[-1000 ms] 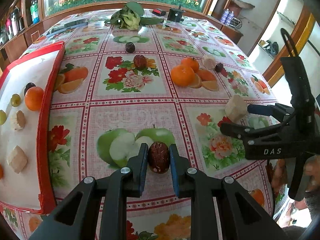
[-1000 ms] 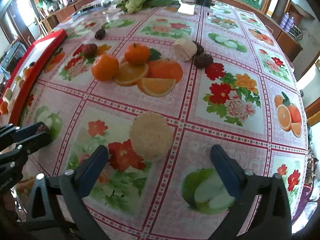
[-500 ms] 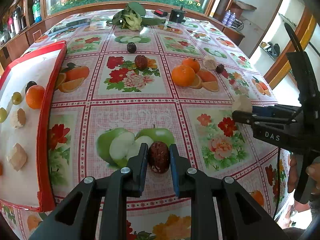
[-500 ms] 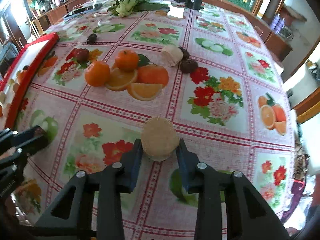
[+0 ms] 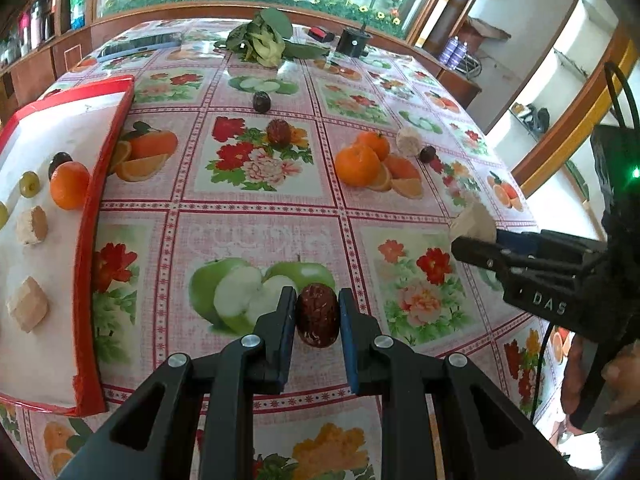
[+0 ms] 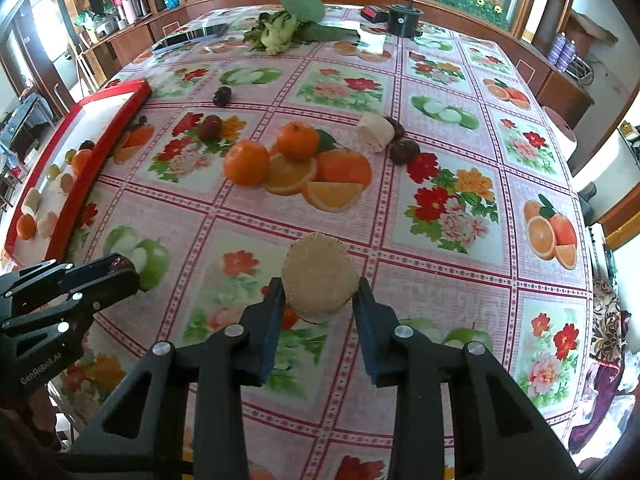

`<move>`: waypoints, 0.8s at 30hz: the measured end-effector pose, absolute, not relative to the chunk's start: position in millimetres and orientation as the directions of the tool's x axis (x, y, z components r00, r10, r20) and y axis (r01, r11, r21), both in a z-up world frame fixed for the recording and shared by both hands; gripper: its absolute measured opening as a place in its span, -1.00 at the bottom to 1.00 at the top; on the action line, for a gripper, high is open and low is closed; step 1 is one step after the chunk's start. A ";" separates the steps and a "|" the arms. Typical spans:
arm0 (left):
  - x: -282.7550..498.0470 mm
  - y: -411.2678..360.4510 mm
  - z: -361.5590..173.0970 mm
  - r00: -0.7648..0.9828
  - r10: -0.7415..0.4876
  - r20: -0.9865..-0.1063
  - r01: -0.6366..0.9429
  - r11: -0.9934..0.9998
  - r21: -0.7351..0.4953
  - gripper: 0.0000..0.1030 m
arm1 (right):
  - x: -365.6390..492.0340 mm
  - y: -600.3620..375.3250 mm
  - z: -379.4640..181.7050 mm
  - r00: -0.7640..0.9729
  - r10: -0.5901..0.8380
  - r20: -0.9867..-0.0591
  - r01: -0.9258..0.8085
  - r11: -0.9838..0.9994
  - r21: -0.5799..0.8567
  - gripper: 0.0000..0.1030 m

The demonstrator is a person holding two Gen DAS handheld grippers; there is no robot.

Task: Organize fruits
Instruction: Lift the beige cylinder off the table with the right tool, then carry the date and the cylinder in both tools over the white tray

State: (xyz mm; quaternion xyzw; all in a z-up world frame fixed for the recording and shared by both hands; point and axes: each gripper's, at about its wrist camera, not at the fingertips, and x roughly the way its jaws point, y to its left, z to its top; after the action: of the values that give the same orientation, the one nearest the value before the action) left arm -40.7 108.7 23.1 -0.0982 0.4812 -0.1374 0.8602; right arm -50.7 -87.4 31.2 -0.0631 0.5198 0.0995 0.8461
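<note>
Progress approx. halfway, judging by counts. Tray (image 5: 86, 240) on left already has an orange, olives, a dark fruit & pale pieces. Left gripper (image 5: 318, 316) clamps a date (image 5: 317, 315) over the cloth, near tray's edge. Right gripper (image 6: 320, 300) clamps a tan disc (image 6: 320, 276), well apart from tray. Left on table (image 6: 440, 240): two oranges (image 6: 246, 162), pale chunk (image 6: 374, 133), several dark fruits. Both held pieces not yet placed.
</note>
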 end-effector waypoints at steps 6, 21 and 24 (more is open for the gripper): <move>-42.2 113.1 26.7 0.506 -0.321 -0.801 0.141 0.946 -0.291 -0.61 | -49.6 -75.8 32.6 0.440 0.108 -0.891 -0.238 0.971 0.001 -0.30; -47.4 166.0 49.6 0.561 -0.248 -0.790 0.051 0.963 -0.266 -0.61 | -33.5 7.3 52.7 0.425 0.210 -0.881 -0.356 0.933 0.050 -0.29; -47.9 186.4 53.8 0.572 -0.226 -0.788 0.017 0.964 -0.264 -0.61 | -29.2 33.1 58.5 0.419 0.236 -0.877 -0.397 0.916 0.057 -0.29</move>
State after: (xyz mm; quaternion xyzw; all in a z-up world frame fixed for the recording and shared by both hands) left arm -47.9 186.4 53.8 -0.1142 0.4572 -0.0693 0.8793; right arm -29.2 33.1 58.5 -0.0796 0.5050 0.1888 0.8385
